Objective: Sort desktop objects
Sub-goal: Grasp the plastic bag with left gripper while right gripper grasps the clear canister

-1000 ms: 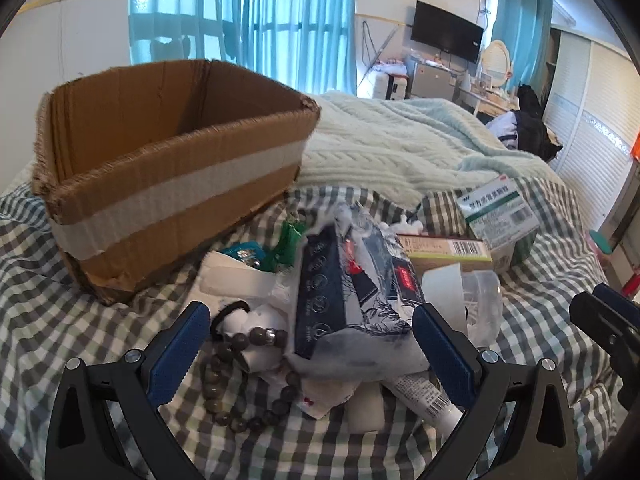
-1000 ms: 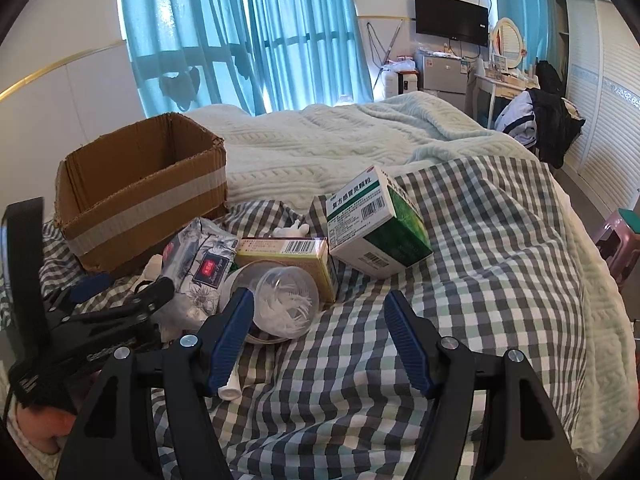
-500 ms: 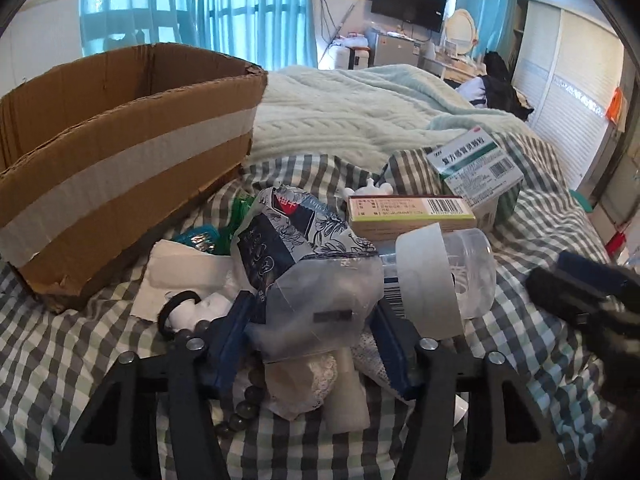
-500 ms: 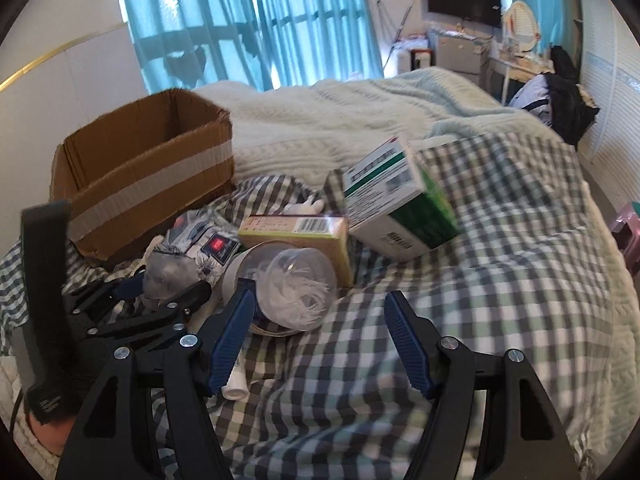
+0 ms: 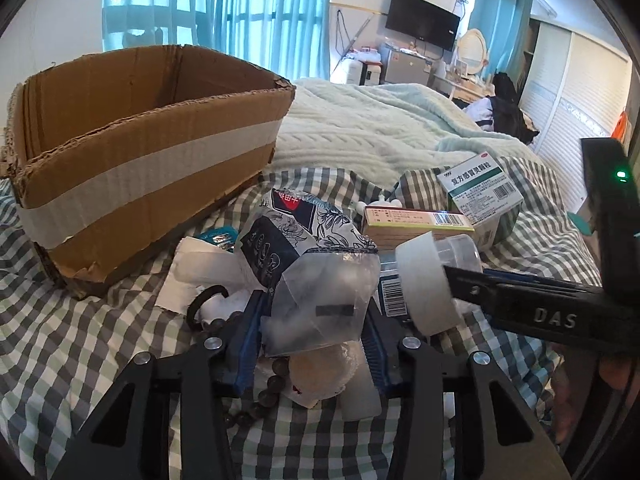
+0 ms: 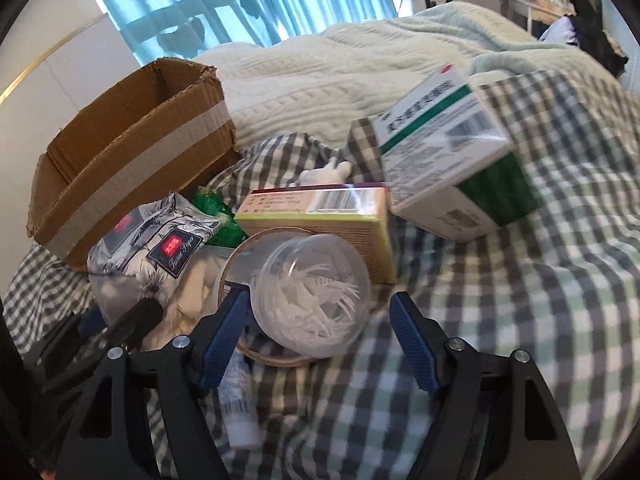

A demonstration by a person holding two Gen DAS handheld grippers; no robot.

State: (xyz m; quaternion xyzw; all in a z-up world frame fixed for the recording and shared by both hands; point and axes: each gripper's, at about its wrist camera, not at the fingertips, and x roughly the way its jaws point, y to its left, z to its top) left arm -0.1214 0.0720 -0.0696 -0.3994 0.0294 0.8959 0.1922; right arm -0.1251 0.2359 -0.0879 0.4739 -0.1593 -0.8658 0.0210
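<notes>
- The step in hand was picking things out of the heap on the checked bedcover [image 5: 80, 352], so that they could go into the cardboard box [image 5: 132, 184]. The box stood open at the back left of the heap, and nothing was visible inside it from here.
- The left gripper [image 5: 312, 344] was closing its jaws around the near end of the tissue pack [image 5: 308, 248]. The clear wrapper of the pack sat between the blue pads [image 5: 248, 344], and both pads seemed to touch it already, so I judged it a soft grasp that was not yet firm.
- The right gripper [image 6: 320, 340] was opening its jaws. The clear plastic jar [image 6: 312, 296] with white sticks inside lay on its side between the pads, close to the left pad. The right pad stood clear of it, so the jar was not held.
- The jar rested against a flat yellow box [image 6: 320, 216], and a green and white medicine box [image 6: 448, 160] lay tilted behind that.
- Next, the left gripper would need to finish closing, then lift the pack and carry it over the wall of the box. The pack was soft, so it could sag or slip.
- A bead bracelet [image 5: 272, 384] and a black hair tie [image 5: 204, 300] lay just under the pack and could be dragged along.
</notes>
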